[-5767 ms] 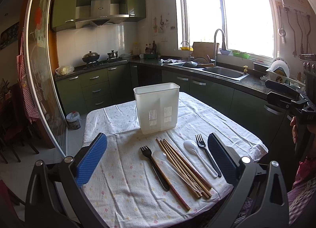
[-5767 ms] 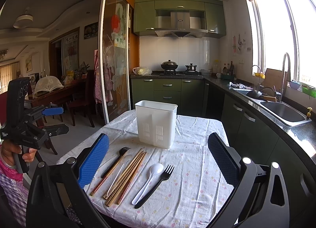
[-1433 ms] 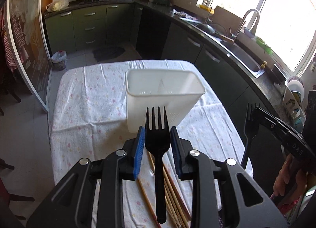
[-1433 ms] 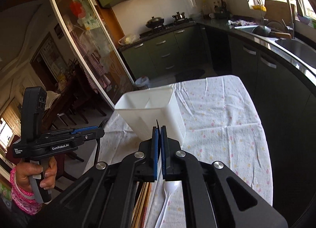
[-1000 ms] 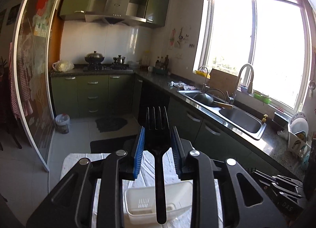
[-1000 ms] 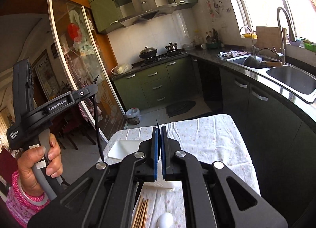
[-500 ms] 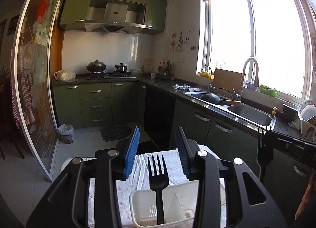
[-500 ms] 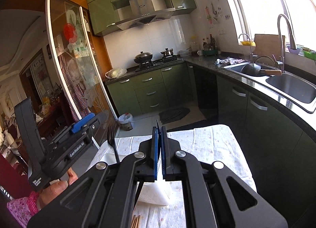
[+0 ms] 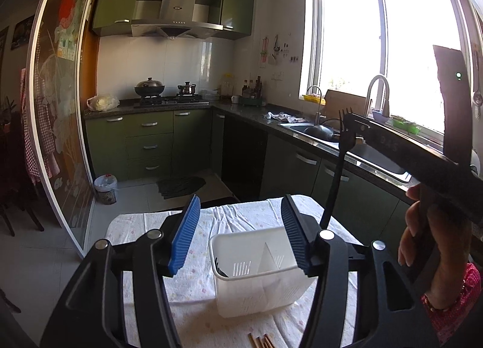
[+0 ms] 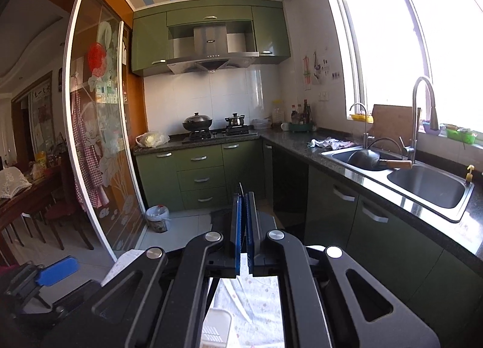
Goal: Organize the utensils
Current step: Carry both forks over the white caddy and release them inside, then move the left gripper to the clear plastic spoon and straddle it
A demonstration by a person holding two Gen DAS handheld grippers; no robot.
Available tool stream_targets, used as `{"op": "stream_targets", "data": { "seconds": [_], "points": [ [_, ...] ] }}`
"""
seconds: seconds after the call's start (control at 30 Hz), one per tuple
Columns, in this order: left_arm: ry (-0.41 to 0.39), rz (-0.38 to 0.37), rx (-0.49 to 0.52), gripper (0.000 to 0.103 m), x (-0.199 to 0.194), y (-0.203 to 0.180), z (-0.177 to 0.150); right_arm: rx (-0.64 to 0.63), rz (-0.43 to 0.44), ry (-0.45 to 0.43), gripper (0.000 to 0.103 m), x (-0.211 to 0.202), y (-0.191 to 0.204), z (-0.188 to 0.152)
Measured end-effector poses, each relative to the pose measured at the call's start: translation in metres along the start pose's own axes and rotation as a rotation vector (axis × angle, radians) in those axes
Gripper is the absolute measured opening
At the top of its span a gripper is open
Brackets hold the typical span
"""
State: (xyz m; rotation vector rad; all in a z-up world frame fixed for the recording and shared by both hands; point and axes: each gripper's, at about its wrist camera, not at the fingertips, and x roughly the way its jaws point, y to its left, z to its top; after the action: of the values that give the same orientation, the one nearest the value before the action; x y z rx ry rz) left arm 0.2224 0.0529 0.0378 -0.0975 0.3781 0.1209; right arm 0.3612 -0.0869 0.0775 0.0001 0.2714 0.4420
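Standing in the left compartment of the white utensil holder (image 9: 256, 272) was one black fork (image 9: 222, 271), tines barely visible. Left gripper (image 9: 240, 231) gaped wide above it, empty. Right gripper (image 10: 243, 234) pinched a second black fork (image 9: 335, 173) upright, just beside the holder. Chopstick tips (image 9: 261, 342) lay on the floral tablecloth (image 9: 193, 284).

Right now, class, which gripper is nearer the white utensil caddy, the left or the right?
Left. The open left gripper hangs just above the white utensil caddy; the right gripper is higher, off to its right side, shut on a black fork.
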Motion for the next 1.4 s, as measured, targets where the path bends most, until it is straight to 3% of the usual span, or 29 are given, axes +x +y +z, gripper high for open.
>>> {"op": "stream_targets", "data": {
  "seconds": [0.33,0.47,0.6,0.9,0.97,1.2,1.4],
  "points": [
    [0.206,-0.007,-0.015,0.056,-0.014,0.008,-0.038,-0.081,0.03,0.119,0.005,0.01,0.021,-0.044],
    [0.296,-0.015,-0.024,0.058,-0.018,0.009,-0.056,-0.09,0.048,0.143,0.018,-0.001,0.021,-0.052],
    [0.374,-0.026,-0.026,0.062,-0.019,0.007,-0.074,-0.07,0.098,0.152,0.021,-0.035,0.014,-0.058],
    [0.704,-0.179,-0.233,0.063,0.003,0.001,-0.133,0.044,0.258,0.339,0.021,-0.094,-0.019,-0.112],
    [0.732,-0.179,-0.255,0.063,0.005,-0.003,-0.143,0.061,0.266,0.368,0.026,-0.1,-0.028,-0.122],
    [0.808,-0.166,-0.297,0.063,0.01,-0.011,-0.163,0.073,0.281,0.386,0.026,-0.116,-0.043,-0.138],
    [0.825,-0.131,-0.267,0.062,0.021,-0.023,-0.165,0.061,0.297,0.394,0.031,-0.122,-0.038,-0.137]
  ]
}}
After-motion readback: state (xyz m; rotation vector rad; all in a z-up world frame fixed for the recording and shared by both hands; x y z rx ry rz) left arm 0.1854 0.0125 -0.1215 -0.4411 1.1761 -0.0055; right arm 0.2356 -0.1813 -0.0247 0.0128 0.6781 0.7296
